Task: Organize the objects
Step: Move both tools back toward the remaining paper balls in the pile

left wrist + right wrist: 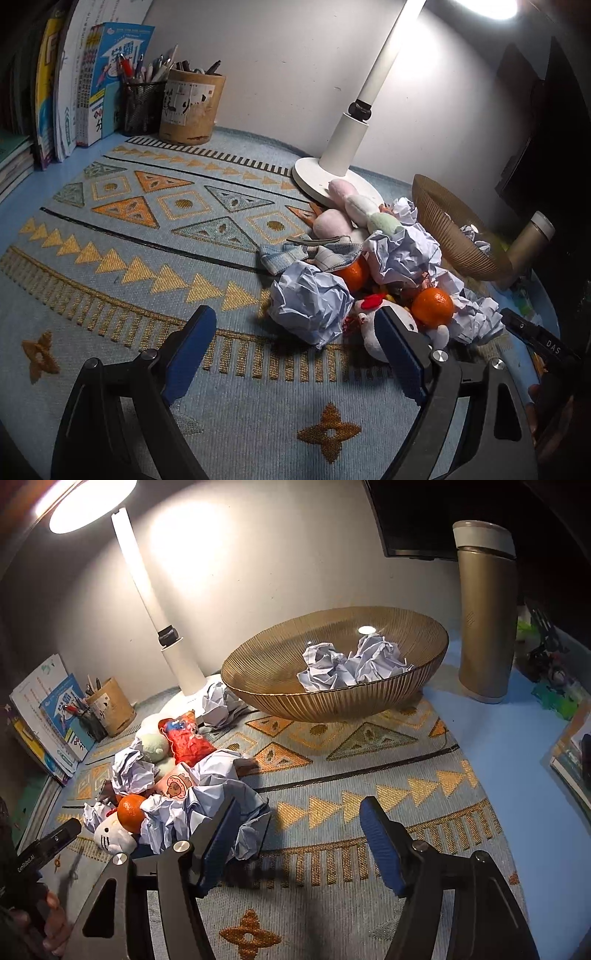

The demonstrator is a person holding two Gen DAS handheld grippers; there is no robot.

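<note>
Both hand-held grippers gape empty — left [295, 350] just short of a crumpled paper ball [310, 306], right [299, 838] beside the pile.

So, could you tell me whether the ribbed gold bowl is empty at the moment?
Not empty. The gold bowl holds crumpled paper balls, at least two, piled toward its right side; the rest of its inside shows bare.

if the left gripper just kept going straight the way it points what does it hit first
Probably the crumpled paper ball at the near edge of the pile, just ahead of the open left gripper. Its right finger lines up nearer the white plush toy; depth is uncertain.
</note>
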